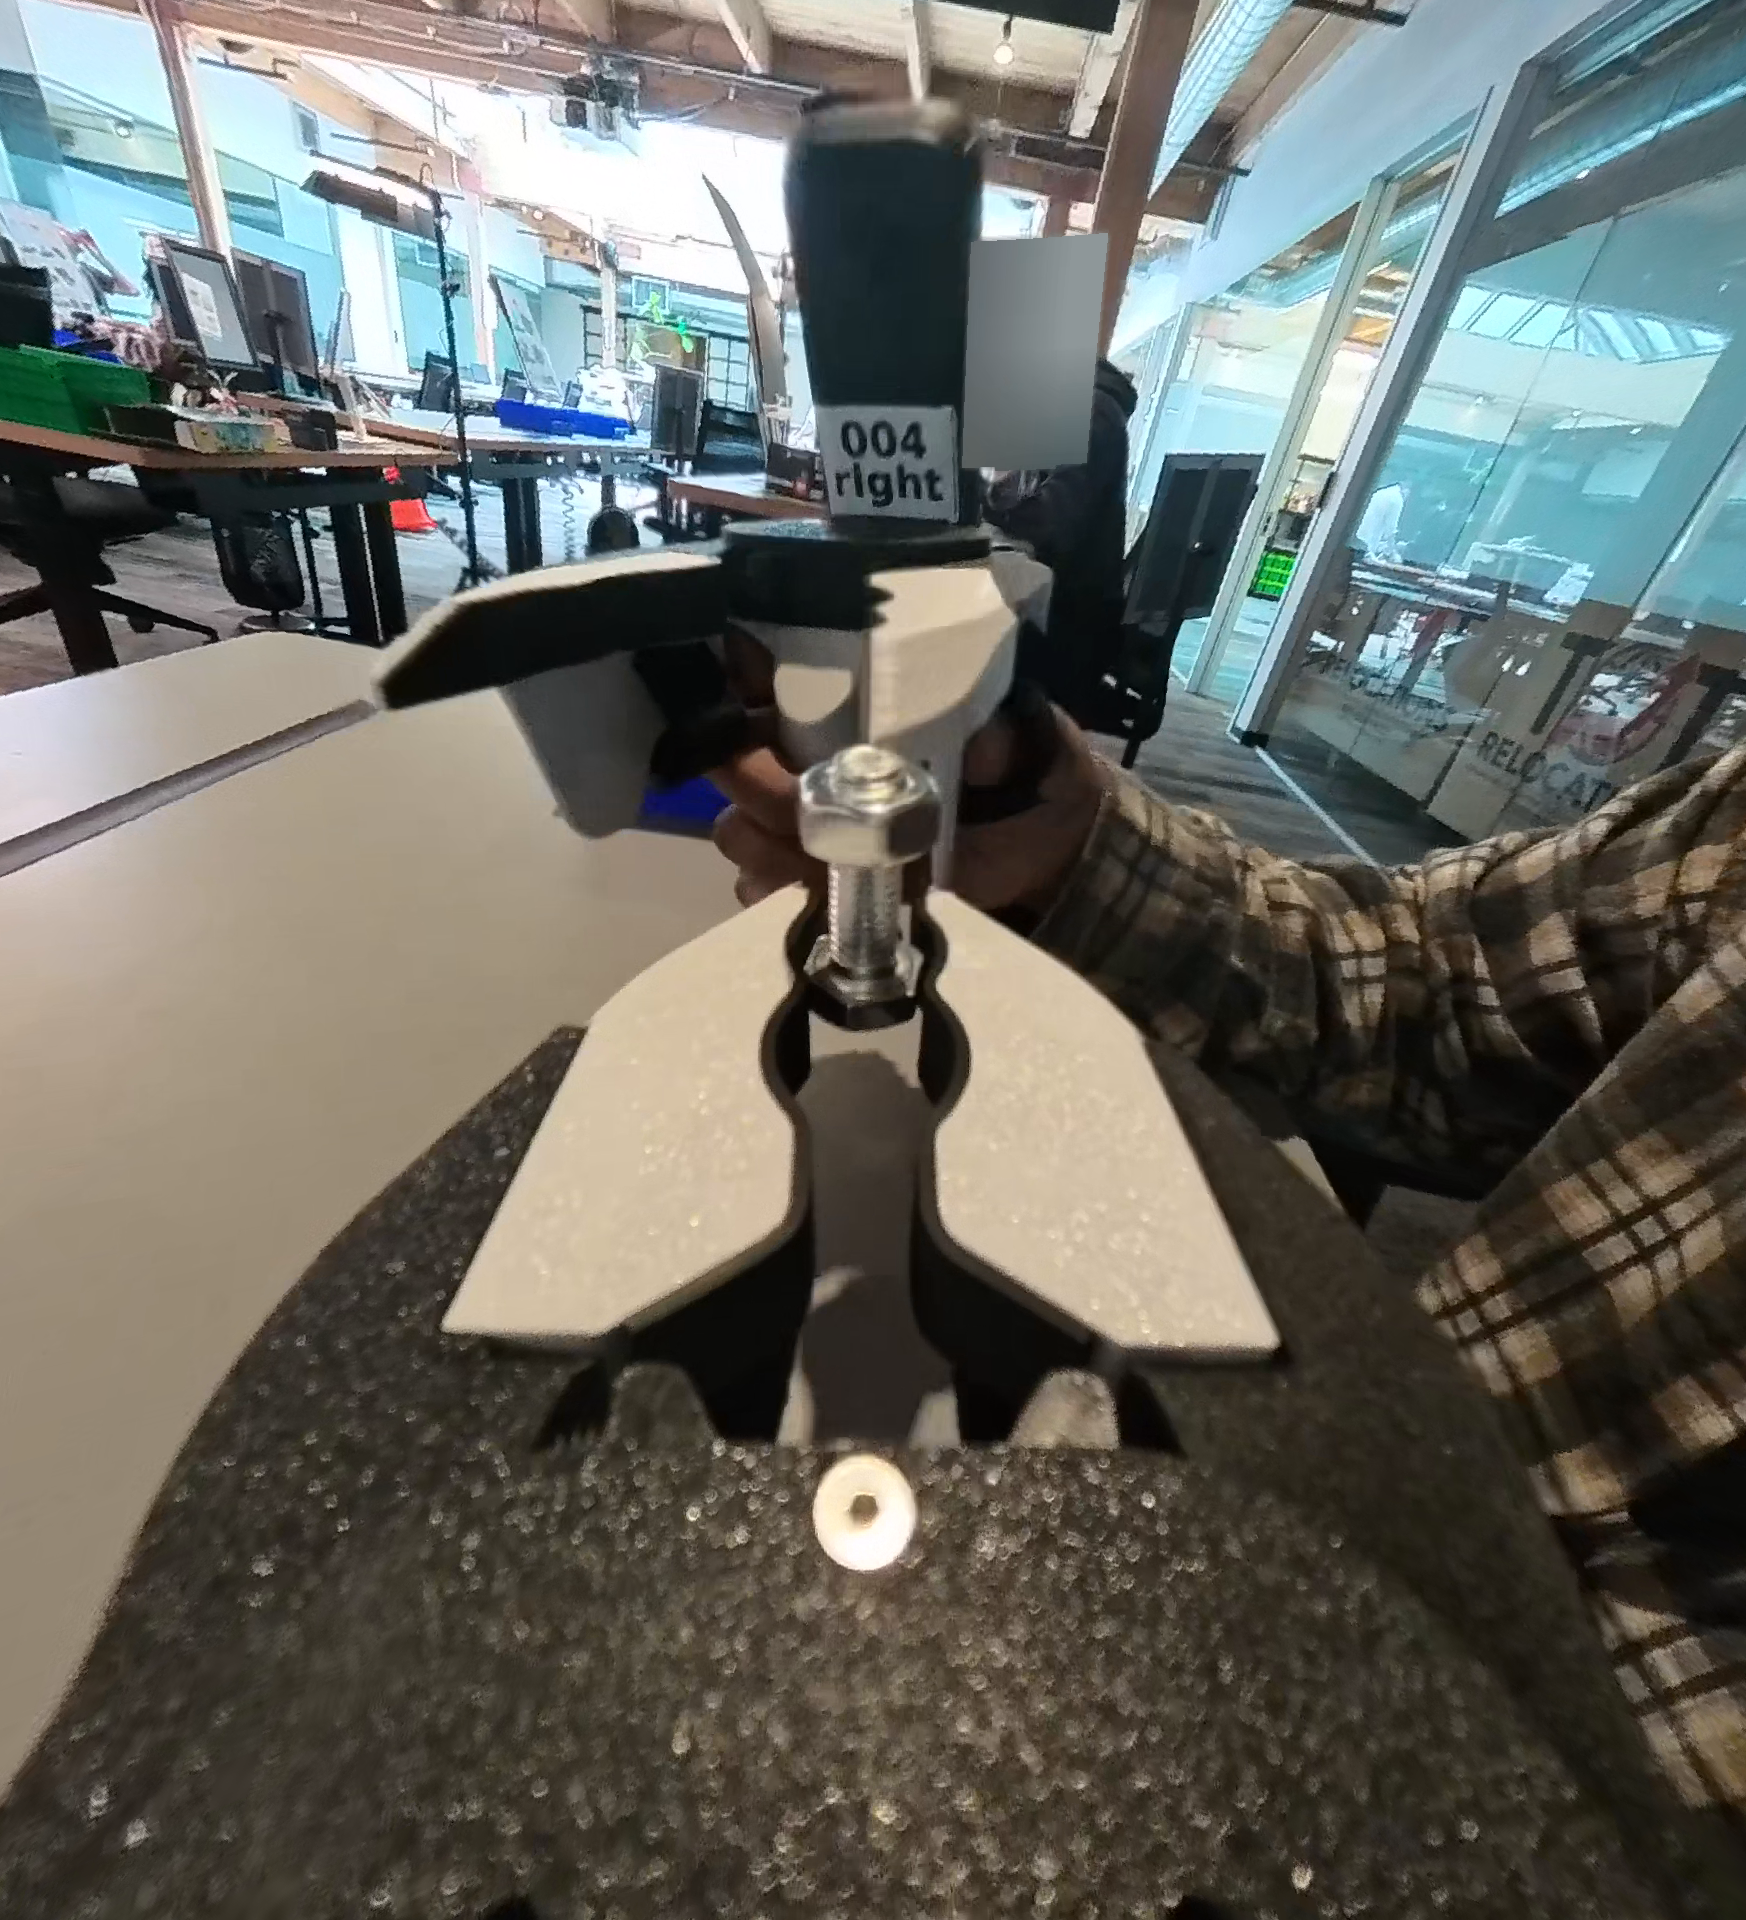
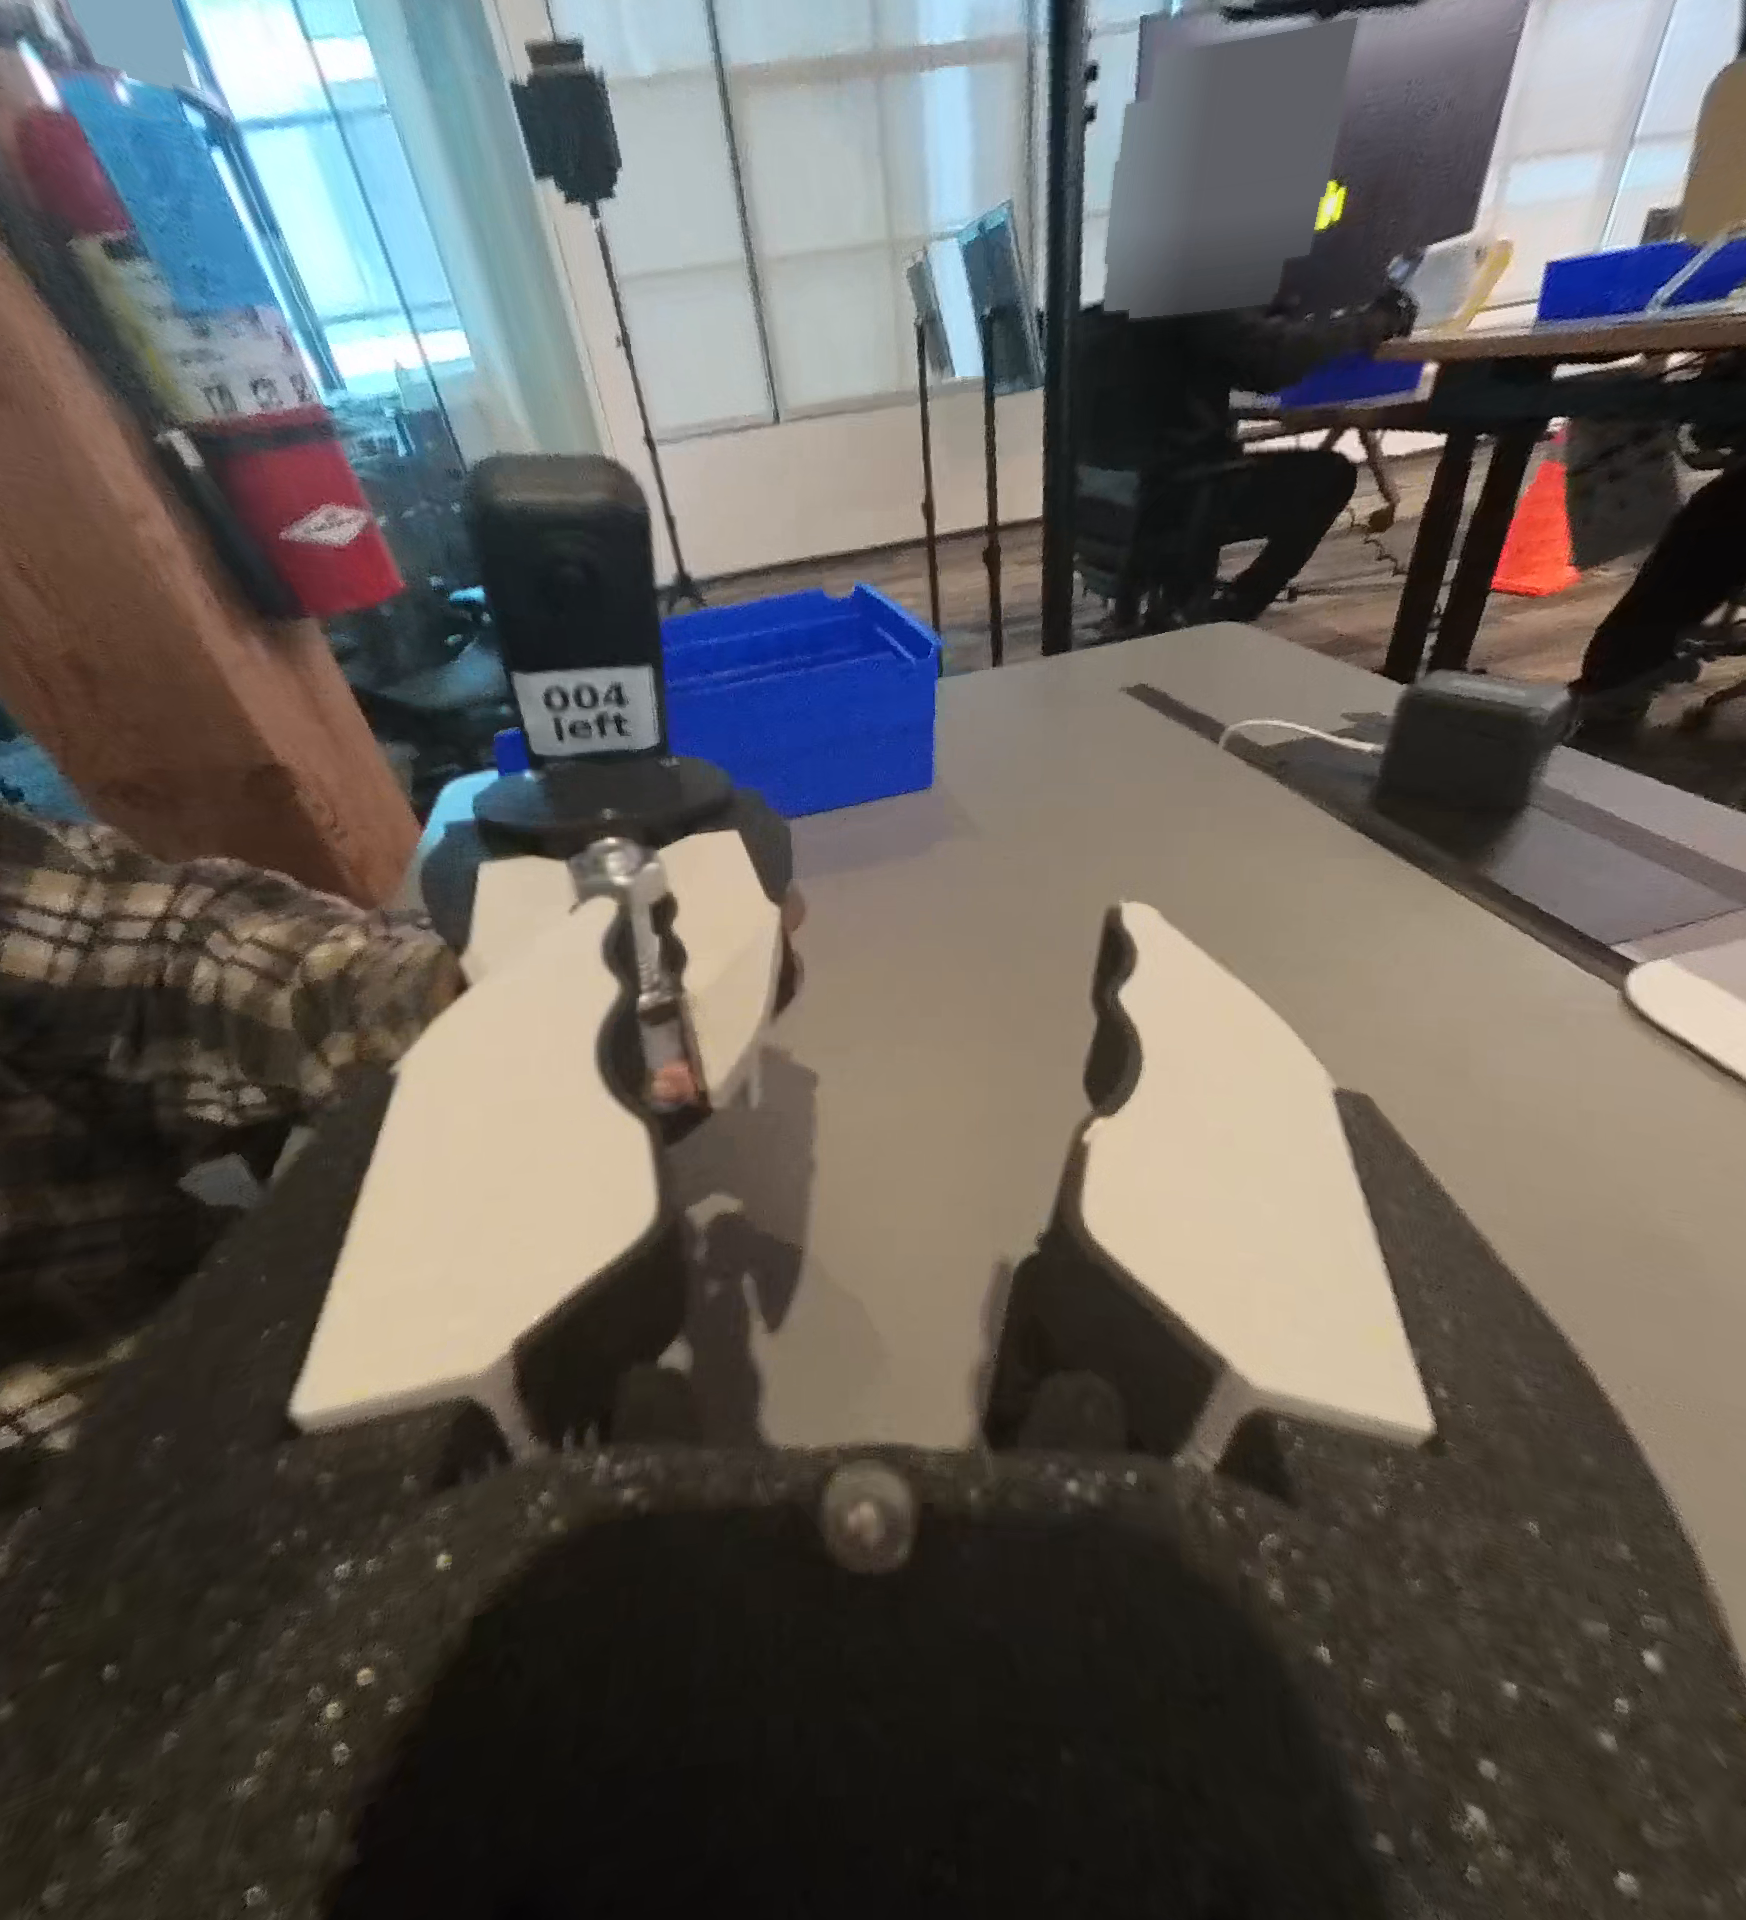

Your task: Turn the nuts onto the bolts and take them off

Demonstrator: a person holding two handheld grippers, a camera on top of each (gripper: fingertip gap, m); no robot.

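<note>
My left gripper (image 1: 864,935) is shut on the hex head of a silver bolt (image 1: 867,920) and holds it upright above the grey table (image 1: 225,987). A silver nut (image 1: 869,821) sits on the thread at the bolt's top end. One finger (image 1: 536,629) of my right gripper shows just behind the bolt, held by a hand in a plaid sleeve (image 1: 1471,1039). In the right wrist view my right gripper (image 2: 848,935) is open and empty. The left gripper (image 2: 656,997) with the bolt (image 2: 653,961) and nut (image 2: 620,873) is by its left finger (image 2: 495,1143).
A blue bin (image 2: 796,707) stands at the table's far edge. A dark grey box (image 2: 1471,748) with a white cable sits at the far right by a dark strip. A white pad (image 2: 1742,1018) lies at the right edge. Desks, chairs and people are beyond. Tip to tip, the grippers are about 5 centimeters apart.
</note>
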